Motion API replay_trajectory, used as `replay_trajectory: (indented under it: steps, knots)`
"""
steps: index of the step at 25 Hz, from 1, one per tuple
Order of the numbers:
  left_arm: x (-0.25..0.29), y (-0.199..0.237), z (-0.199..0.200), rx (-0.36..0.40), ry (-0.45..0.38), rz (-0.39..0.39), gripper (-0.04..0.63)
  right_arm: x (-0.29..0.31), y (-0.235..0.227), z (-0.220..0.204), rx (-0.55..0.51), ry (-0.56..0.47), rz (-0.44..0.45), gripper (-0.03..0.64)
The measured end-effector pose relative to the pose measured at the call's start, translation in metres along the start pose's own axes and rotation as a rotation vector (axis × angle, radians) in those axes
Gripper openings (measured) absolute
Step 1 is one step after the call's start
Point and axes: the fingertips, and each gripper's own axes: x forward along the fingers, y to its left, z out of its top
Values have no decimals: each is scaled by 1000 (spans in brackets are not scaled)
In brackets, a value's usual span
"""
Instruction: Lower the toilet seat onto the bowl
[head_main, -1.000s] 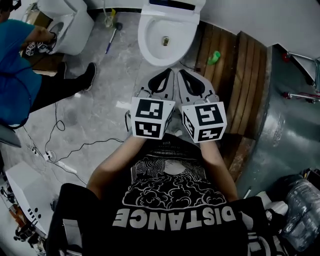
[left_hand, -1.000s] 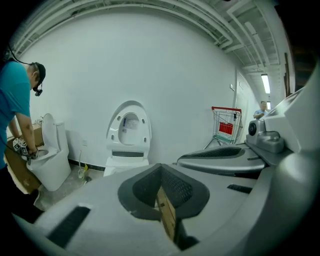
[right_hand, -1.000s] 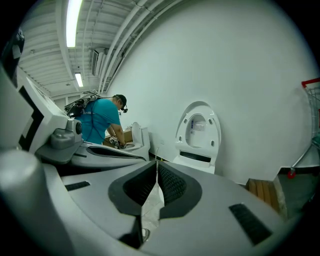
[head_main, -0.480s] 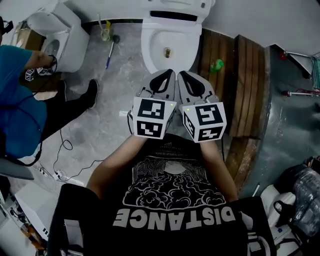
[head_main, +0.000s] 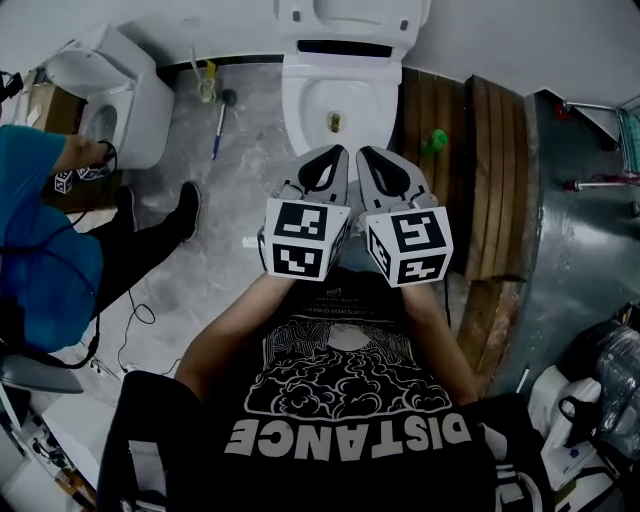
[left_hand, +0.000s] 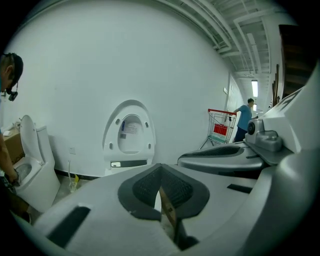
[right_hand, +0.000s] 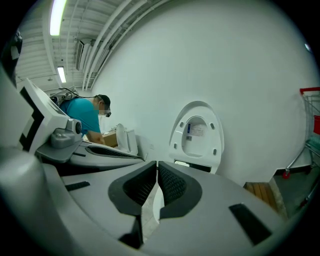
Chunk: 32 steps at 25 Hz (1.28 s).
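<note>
The white toilet stands at the top middle of the head view, its bowl (head_main: 335, 100) uncovered. The seat (head_main: 350, 15) stands raised against the wall behind it. It shows upright in the left gripper view (left_hand: 129, 132) and the right gripper view (right_hand: 196, 135). My left gripper (head_main: 330, 158) and right gripper (head_main: 375, 158) are held side by side just in front of the bowl, short of it. Both are shut with nothing between the pads, as seen in the left gripper's (left_hand: 161, 187) and the right gripper's (right_hand: 157, 182) own views.
A second toilet (head_main: 110, 75) stands at the far left, with a person in a blue shirt (head_main: 40, 230) working at it. A brush (head_main: 222, 100) lies on the grey floor. Wooden boards (head_main: 480, 170) with a green object (head_main: 432, 142) lie right of the bowl. A red cart (left_hand: 220, 127) stands far right.
The toilet has slid lower in the head view and its raised seat has come into sight. Both grippers keep their place, still shut. The person at the left has shifted.
</note>
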Motion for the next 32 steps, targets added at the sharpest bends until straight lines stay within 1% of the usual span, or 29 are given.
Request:
replay_trajectory:
  steps: [5, 12, 19, 24, 32]
  knots:
    - [15, 5, 11, 25, 2, -10, 12, 11, -15, 7, 13, -15, -13, 21]
    - [45, 20, 28, 40, 3, -4, 12, 38, -37, 23, 3, -29, -13, 21]
    - [94, 32, 47, 40, 21, -1, 12, 71, -78, 36, -5, -13, -6, 21]
    - [140, 45, 65, 35, 34, 7, 12, 102, -115, 50, -13, 0, 20, 23]
    - [203, 58, 96, 52, 51, 12, 12, 146, -171, 74, -52, 2, 88, 23]
